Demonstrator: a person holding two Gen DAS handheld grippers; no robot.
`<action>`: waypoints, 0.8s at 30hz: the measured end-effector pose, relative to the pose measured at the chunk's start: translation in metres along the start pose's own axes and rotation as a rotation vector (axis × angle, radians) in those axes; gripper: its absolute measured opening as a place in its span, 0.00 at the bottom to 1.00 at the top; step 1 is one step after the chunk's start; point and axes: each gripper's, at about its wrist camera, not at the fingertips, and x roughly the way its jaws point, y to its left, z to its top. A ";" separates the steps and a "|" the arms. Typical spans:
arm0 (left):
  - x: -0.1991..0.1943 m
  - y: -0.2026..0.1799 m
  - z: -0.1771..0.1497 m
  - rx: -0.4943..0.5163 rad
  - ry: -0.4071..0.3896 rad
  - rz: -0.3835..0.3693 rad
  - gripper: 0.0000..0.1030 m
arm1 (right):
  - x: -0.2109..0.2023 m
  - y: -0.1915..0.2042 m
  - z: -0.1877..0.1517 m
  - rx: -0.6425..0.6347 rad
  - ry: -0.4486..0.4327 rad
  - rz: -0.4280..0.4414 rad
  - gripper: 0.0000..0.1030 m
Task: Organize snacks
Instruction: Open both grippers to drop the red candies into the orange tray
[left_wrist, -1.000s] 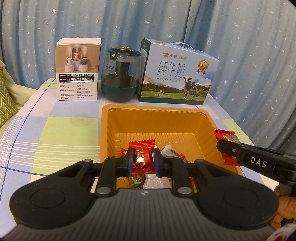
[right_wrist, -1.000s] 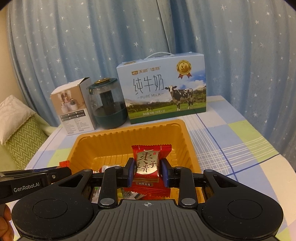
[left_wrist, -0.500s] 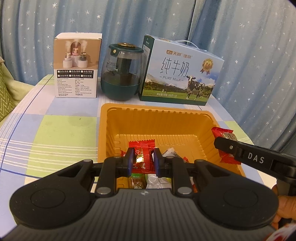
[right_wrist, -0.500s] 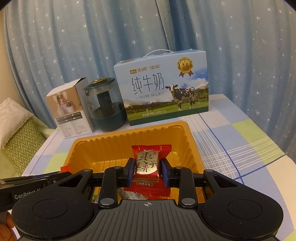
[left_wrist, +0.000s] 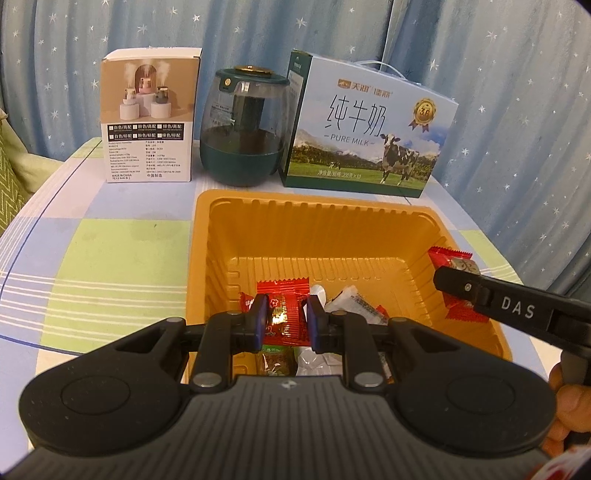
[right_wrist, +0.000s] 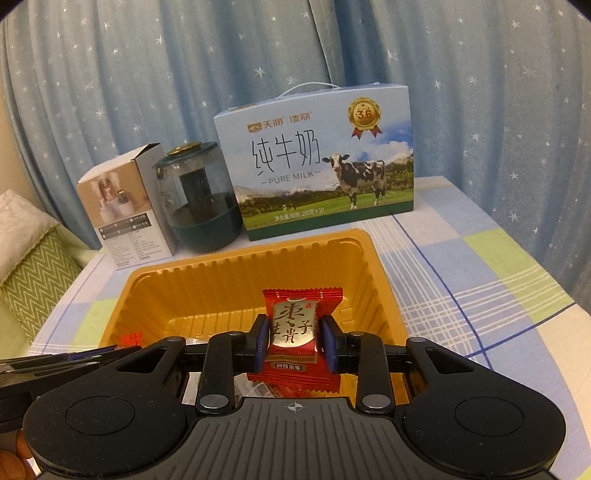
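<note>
**Both tongs hold red snacks over the orange tray**

Our left gripper (left_wrist: 284, 317) is clamped on a small red snack packet (left_wrist: 282, 314), its blue pads pressing the wrapper from either side. The packet hangs over the near part of the orange tray (left_wrist: 369, 212), above a little heap of wrapped snacks (left_wrist: 351, 304) on the tray floor: white, green and red wrappers lying close together.

Our right gripper (right_wrist: 295, 345) grips a red date candy (right_wrist: 295, 328) with a silver label, held upright between the pads, also over the tray's near end. Seen from the left wrist, that gripper comes in from 3 o'clock, its candy hanging just inside the tray's right wall. From the right wrist, the left gripper's fingers enter at 9 o'clock, low beside the tray's left rim. A bit of a hand (left_wrist: 567, 410) shows at 4 o'clock in the left view.

Beyond the tray, at 12 o'clock, three things stand in a row on the checked tablecloth (left_wrist: 110, 258): a humidifier box (left_wrist: 149, 118) at 11 o'clock, a dark green glass jar (left_wrist: 245, 127) at the middle, and a pure milk carton (left_wrist: 369, 129) at 1 o'clock. They stand near the tray's far rim, not touching it. A star-printed blue curtain (right_wrist: 147, 92) closes the background, and a green zigzag cushion (right_wrist: 33, 273) sits off the table at 9 o'clock. Nothing lies between either gripper and the tray floor except the snacks already there.
</note>
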 end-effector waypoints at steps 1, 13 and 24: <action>0.001 0.000 0.000 0.001 0.002 0.000 0.19 | 0.000 0.000 0.000 0.000 0.000 0.000 0.30; 0.003 0.000 -0.001 -0.008 -0.005 -0.012 0.19 | 0.002 -0.001 -0.001 -0.002 0.007 -0.002 0.30; -0.002 0.007 0.001 -0.010 -0.034 -0.003 0.41 | 0.003 -0.001 0.000 0.014 0.013 0.005 0.30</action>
